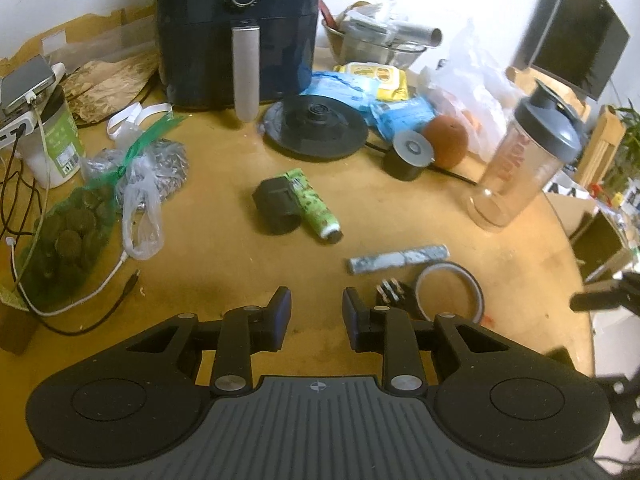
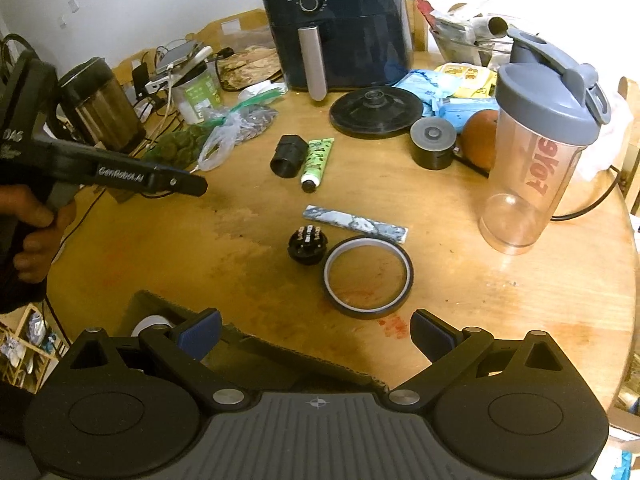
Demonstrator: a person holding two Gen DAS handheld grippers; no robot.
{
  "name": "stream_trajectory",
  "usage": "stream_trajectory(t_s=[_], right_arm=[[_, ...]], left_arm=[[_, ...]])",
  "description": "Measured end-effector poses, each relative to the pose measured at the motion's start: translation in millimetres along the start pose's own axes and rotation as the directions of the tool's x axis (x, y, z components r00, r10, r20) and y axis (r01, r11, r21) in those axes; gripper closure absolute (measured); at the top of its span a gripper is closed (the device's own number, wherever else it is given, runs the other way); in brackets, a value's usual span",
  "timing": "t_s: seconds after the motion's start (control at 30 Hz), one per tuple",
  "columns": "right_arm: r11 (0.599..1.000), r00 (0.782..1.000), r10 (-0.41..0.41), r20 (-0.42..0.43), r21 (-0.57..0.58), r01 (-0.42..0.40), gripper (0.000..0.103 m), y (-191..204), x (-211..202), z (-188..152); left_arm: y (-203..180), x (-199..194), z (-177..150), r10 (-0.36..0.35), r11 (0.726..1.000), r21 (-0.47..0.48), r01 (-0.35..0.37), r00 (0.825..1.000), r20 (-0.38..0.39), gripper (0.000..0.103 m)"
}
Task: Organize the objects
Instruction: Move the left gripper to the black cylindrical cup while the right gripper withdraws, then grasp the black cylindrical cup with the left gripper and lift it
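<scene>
Dark air fryer (image 2: pixel 336 24), steel kettle (image 2: pixel 100 104)

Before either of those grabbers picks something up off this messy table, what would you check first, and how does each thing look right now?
1. Left gripper empty: ok, jaws slightly apart, nothing between them.
2. Right gripper empty: ok, jaws wide open.
3. Tape ring lies flat and uncovered: ok.
4. Black plug clear of the ring: not ok, it sits right against it.
5. Shaker bottle upright: ok.
6. Cardboard box under the right gripper has room: cannot tell.
</scene>
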State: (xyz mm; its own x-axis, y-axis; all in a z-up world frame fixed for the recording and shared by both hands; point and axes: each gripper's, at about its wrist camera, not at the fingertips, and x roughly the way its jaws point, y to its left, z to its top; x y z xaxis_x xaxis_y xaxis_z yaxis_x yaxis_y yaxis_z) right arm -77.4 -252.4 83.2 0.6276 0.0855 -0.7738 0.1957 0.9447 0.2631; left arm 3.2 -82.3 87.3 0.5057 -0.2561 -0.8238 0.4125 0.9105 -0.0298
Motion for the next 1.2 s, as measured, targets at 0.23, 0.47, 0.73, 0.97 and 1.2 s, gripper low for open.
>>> stream_trajectory(t_s=[0.23, 0.47, 0.73, 0.97, 1.2], right_arm=[[1.000, 1.000, -0.023, 0.001, 0.017, 0.023, 0.003, -3, 2, 3], [0.998, 0.999, -0.050, -0.004, 0.046, 0.051, 0.003, -6, 1, 1], [0.992, 0.996, -0.091, -0.010, 0.089, 0.092, 0.003, -13, -5, -6], [0.983, 0.992, -0.125, -0.012, 0.134, 0.126, 0.003, -21, -12, -12], [0.978, 0.990, -0.137, -0.014, 0.154, 0.138, 0.003, -24, -13, -14]], left_arm=[[12, 18, 18, 0.015, 0.999, -0.050, -0.013, 0.999, 0.039, 0.036], [23, 48, 33, 0.002, 0.995, -0.096, 0.001, 0.999, 0.035, 0.036], [33, 86, 49, -0.013, 0.986, -0.169, 0.016, 1.000, 0.018, 0.037], [43, 116, 53, -0.024, 0.977, -0.214, 0.021, 1.000, -0.011, 0.056], [53, 120, 52, -0.066, 0.969, -0.241, 0.057, 0.997, -0.027, 0.066]])
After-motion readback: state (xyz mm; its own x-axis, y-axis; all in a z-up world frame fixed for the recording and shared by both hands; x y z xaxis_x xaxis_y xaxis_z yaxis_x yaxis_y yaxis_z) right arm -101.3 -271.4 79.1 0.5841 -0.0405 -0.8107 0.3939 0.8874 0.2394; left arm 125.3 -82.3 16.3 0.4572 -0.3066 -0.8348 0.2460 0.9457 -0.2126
